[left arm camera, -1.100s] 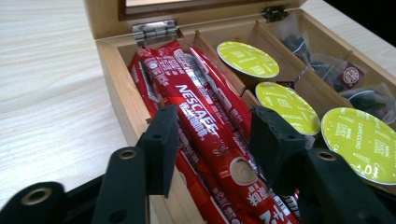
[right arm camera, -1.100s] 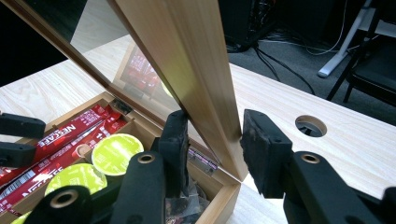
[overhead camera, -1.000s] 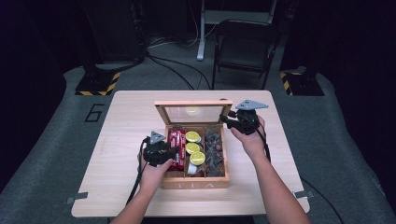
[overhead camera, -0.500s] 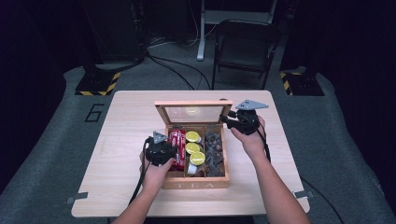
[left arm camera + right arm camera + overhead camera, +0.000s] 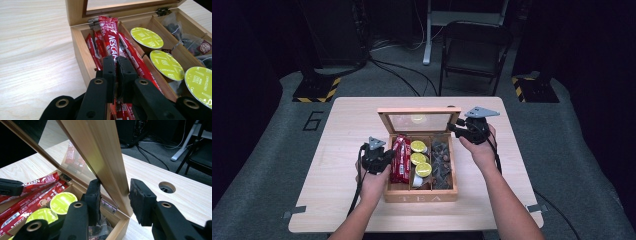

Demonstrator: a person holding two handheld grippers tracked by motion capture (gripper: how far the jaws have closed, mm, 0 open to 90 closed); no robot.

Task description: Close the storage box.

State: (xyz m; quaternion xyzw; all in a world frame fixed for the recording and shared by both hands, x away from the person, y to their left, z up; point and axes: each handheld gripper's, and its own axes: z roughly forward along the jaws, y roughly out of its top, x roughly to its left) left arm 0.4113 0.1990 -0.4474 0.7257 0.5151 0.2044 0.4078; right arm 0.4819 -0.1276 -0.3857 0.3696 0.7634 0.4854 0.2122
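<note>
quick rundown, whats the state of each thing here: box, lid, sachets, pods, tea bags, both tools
tea box: open, on the table
lid: raised upright, its edge between the right tool's jaws
red sachet: tilted up out of the left compartment, pinched
other sachets: lying in the left compartment
green pods: three, sealed, in the middle compartment
tea bags: piled in the right compartment
left tool: just closed on the sachet
right tool: astride the lid

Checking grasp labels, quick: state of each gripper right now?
Left gripper: just closed, shut on a red Nescafe stick.
Right gripper: jaws on either side of the box lid, holding it up.
</note>
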